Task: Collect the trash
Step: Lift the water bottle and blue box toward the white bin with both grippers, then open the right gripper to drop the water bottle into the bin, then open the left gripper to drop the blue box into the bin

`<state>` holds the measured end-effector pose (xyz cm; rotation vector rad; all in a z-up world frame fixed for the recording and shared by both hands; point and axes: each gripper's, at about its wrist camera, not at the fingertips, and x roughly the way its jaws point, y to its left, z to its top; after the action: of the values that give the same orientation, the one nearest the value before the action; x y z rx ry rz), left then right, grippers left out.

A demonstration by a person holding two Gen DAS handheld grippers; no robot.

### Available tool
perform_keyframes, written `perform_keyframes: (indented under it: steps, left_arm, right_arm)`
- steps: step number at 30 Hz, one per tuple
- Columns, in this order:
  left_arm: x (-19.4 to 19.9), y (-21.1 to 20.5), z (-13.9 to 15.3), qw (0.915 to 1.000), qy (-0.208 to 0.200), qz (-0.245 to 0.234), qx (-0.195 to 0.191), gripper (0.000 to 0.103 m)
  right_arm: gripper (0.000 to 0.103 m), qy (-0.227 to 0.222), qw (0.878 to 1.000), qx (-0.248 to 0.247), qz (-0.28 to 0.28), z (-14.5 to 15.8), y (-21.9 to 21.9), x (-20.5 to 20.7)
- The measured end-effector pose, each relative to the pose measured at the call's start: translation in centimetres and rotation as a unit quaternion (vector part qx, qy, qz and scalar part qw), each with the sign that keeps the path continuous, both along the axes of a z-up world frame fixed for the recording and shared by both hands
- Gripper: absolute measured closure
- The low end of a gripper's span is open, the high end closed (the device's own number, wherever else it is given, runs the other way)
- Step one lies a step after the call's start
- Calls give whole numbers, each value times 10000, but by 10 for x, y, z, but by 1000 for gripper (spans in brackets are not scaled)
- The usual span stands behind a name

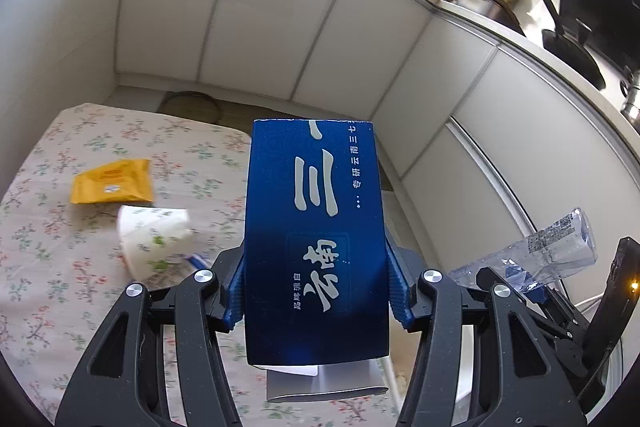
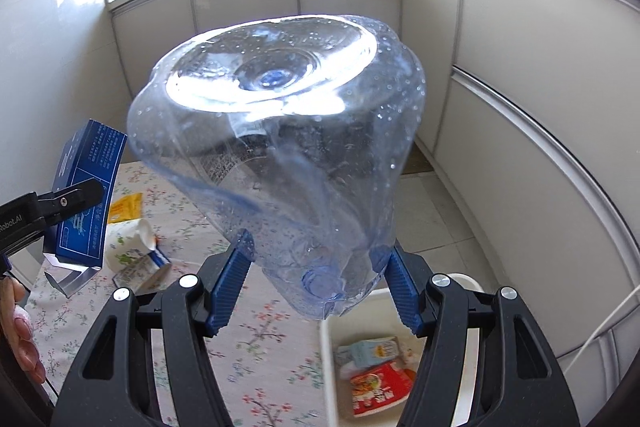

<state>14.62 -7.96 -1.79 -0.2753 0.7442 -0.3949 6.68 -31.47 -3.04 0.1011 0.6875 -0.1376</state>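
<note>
Both hands are loaded and up in the air. Landmark first: the white plastic bin (image 2: pixel 326 367), sitting off the right edge of the flower-print cloth counter (image 2: pixel 256 339), with a red snack packet (image 2: pixel 380 387) and a pale carton (image 2: pixel 370 349) already lying inside. That looks like the drop point, which would explain why both loads hang on the bin's side of the counter.

Biggest load: the crumpled clear plastic bottle (image 2: pixel 280 155), base pointing away from the camera, blue cap end down toward it, hanging above the bin's near corner. The right gripper (image 2: pixel 318 287) has its blue ribbed fingers (image 2: pixel 230 287) clamped on the narrow shoulder near the cap, about half spread, the soft wall buckling between them.

Next down: the dark blue cardboard box with white characters (image 1: pixel 316 243), held upright, well left of the bin and over the counter, its silver inner flap hanging out below. The left gripper (image 1: pixel 316 291) squeezes its two long sides, fingers (image 1: pixel 236 291) flat against the card.

Waiting on the counter, further left of the bin: a tipped white paper cup (image 1: pixel 154 231) and, just beyond it, a yellow packet (image 1: pixel 112 183), neither touched.
</note>
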Motion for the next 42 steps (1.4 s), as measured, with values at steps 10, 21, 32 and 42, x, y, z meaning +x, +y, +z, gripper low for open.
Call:
perform_keyframes:
  steps: [10,21,32,42]
  left_arm:
    - [-8,-63,-10,9987,31,-504,30,50]
    - [-22,-136,-28,9933,141,-1140,143,50]
    - [-35,-179,-40,9877,273,-1524,216,50]
    - [-39,-198,-49,9842,341,-1716,288,50]
  right_arm:
    - [40,195,9986,-4,-496,-10,-58,-20]
    - [40,576,9943,29,-892,-28,-107,-40]
    - [29,560,9915,76,-1169,-32,-134,-51]
    - [25,442,9876,-42,-1508,-34,-153,-67]
